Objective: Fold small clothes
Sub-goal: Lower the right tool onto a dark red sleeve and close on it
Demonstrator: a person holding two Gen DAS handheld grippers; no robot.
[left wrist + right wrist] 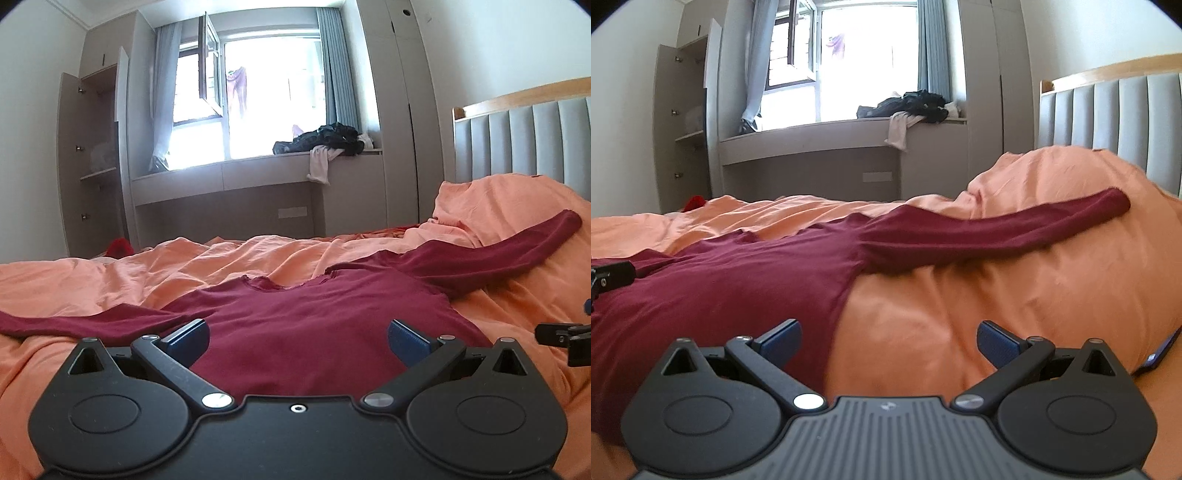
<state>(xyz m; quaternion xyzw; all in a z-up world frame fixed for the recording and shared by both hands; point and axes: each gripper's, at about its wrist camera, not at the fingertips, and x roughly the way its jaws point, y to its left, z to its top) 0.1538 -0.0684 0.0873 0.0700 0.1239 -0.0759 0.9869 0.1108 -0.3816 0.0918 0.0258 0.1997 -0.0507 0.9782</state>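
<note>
Shirt: dark red long-sleeved top (295,317), spread flat on the bed, neckline pointing toward the window, both sleeves stretched out to the sides.
Shirt, right sleeve: runs out from the shirt's shoulder and up onto a raised hump of bedding (997,230); cuff lies on the hump near the headboard.
Shirt, left sleeve: lies flat out from the shirt's other shoulder (74,323), reaching the picture's edge.
Left claw: (298,338) low at the shirt's hem end, over the middle of the body; fingers spread wide, nothing between them; blue pads (190,338) just above the red cloth, contact not clear.
Right claw: (888,341) at the shirt's right side edge, straddling it; one finger over red cloth, the other over bare orange cover; fingers spread wide, empty.
Bed cover: orange, rumpled (110,273), under the shirt on all sides; bunched higher beyond the shirt's right sleeve.
Headboard: grey padded panels with a wooden top rail (524,136), past the shirt's right cuff.
Window ledge: beyond the shirt's neckline, across the room (258,168); a heap of dark clothes (325,138) on it, a pale garment hanging over its edge.
Window: bright, one pane swung open (273,99), curtains at both sides.
Cupboard: open door and shelves (96,147), far beyond the shirt's left sleeve.
</note>
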